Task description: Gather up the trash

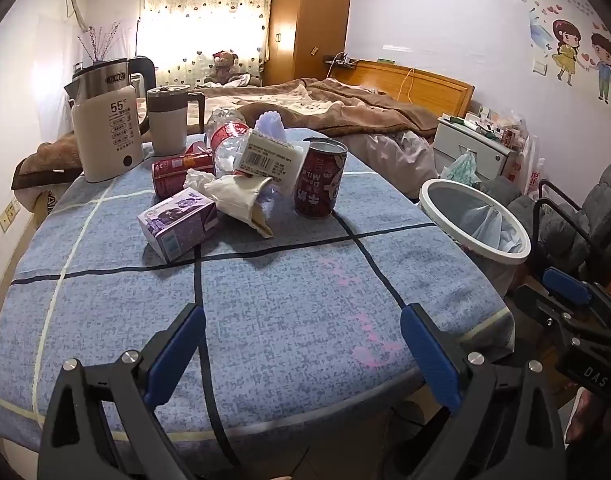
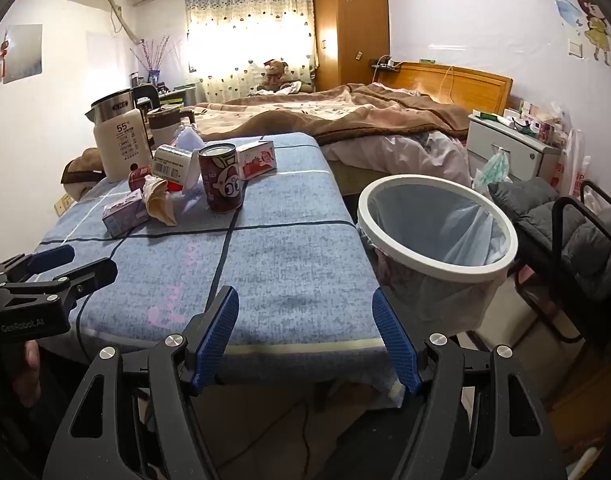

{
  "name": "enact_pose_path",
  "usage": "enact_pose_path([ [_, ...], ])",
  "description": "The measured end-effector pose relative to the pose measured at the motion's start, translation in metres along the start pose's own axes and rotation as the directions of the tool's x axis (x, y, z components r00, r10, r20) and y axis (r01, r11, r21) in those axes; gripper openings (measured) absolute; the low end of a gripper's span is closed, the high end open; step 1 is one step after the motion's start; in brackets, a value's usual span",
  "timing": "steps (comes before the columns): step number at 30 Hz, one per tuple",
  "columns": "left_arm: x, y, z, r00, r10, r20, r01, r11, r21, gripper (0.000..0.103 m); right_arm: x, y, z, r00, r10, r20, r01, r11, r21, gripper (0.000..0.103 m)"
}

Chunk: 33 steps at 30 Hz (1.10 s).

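A pile of trash lies at the far end of the blue-cloth table (image 1: 265, 312): an upright red milk can (image 1: 319, 178), a purple carton (image 1: 179, 222), a crumpled paper cup (image 1: 241, 196), a white barcode box (image 1: 267, 158), a plastic bottle (image 1: 225, 138) and a lying red can (image 1: 173, 172). The white-rimmed bin (image 2: 437, 228) with a bag liner stands at the table's right side. My left gripper (image 1: 301, 320) is open and empty over the near table. My right gripper (image 2: 305, 312) is open and empty at the table's near right corner.
A kettle (image 1: 107, 128) and a lidded mug (image 1: 169, 120) stand at the table's far left. A bed (image 2: 345, 120) lies behind the table. A white drawer unit (image 2: 509, 152) and a black-framed chair (image 2: 585, 232) stand to the right of the bin.
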<state>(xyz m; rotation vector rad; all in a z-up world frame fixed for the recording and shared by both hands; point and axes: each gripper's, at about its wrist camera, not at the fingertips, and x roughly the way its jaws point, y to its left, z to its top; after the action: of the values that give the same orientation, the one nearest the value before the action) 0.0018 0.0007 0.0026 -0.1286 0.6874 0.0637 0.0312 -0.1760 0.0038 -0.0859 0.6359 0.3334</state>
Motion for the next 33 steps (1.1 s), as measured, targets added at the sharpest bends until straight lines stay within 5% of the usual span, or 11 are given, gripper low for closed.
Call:
enact_pose_path([
  [33, -0.0050, 0.0015, -0.0024, 1.000, 0.021, 0.020, -0.021, 1.000, 0.001, 0.099, -0.0027, 0.0021, 0.0029, 1.000, -0.005, 0.007, 0.005, 1.000, -0.001, 0.070],
])
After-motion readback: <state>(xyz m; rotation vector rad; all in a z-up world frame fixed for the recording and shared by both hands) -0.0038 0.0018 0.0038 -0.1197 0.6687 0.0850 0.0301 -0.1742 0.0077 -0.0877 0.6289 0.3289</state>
